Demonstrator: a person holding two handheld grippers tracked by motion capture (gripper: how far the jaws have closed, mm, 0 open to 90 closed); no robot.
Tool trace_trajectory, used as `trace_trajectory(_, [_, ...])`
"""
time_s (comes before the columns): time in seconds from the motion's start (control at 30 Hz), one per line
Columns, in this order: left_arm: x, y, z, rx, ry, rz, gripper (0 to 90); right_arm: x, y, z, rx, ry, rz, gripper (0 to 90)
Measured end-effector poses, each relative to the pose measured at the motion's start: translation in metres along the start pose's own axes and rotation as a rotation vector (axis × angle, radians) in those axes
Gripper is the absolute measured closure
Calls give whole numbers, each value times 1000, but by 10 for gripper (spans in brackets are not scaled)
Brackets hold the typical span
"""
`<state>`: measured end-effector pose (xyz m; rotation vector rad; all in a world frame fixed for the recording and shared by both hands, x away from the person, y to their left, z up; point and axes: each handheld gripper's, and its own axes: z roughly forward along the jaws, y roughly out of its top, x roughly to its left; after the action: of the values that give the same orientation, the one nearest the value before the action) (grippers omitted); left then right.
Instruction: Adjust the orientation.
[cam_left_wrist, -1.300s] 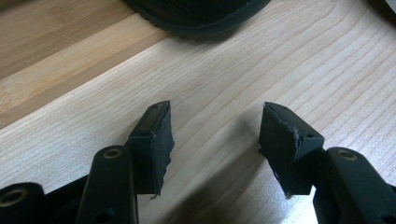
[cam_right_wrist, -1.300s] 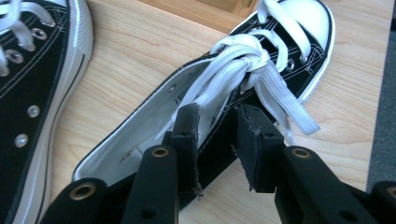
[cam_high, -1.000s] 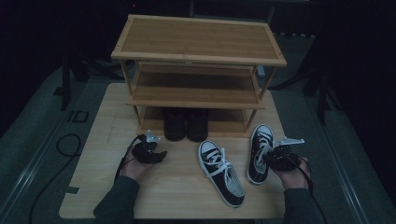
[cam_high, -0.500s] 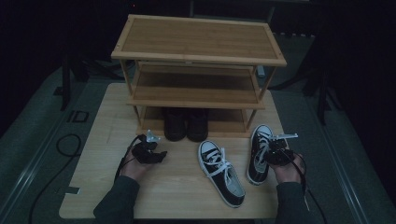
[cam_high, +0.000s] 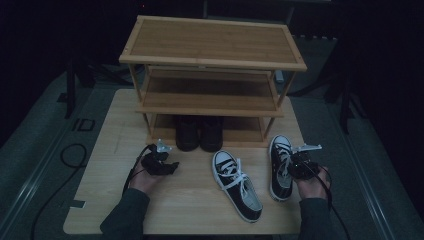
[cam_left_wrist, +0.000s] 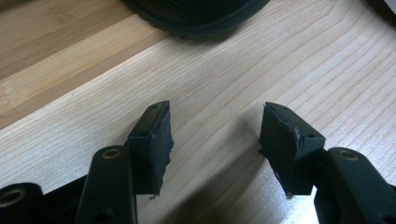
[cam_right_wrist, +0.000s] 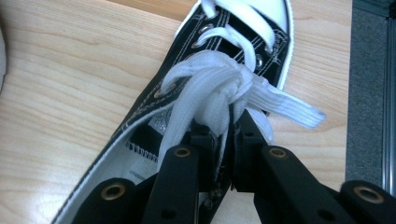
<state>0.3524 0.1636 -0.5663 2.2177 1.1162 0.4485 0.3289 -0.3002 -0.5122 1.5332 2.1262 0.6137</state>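
Observation:
A black sneaker with white laces (cam_high: 280, 160) lies at the table's right, toe toward the rack. My right gripper (cam_high: 300, 167) is at its heel end. In the right gripper view its jaws have just been closing and now pinch the sneaker's (cam_right_wrist: 196, 46) collar edge just under the lace knot (cam_right_wrist: 219, 79); the right gripper (cam_right_wrist: 224, 130) is shut on it. A matching sneaker (cam_high: 237, 185) lies slanted in the middle. My left gripper (cam_high: 172, 167) rests low over the bare table (cam_left_wrist: 280, 60), and in its own view the left gripper (cam_left_wrist: 215, 130) is open with nothing between the pads.
A three-tier wooden shoe rack (cam_high: 212, 55) stands at the back of the table (cam_high: 125, 130). A pair of black shoes (cam_high: 200, 132) sits on its bottom shelf; one black toe (cam_left_wrist: 196, 14) lies just ahead of my left gripper. Cables trail off the left edge.
The right gripper has shifted slightly inward onto the sneaker's heel end and its jaws have closed. The left hand and both sneakers stay where they were.

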Motion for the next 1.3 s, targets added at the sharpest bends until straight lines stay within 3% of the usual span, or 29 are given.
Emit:
trace_trajectory(0.5, [-1,0,1,-13,-3,-14,439,-4,-5,-15,-29,11,-34,835])
trace_trajectory(0.9, [-1,0,1,-13,-2,-13,436,-3,-8,-36,-91,73,-59,841])
trace_trajectory(1.3, [-1,0,1,-15,-4,-13,435,11,-3,-30,-130,123,-126,841])
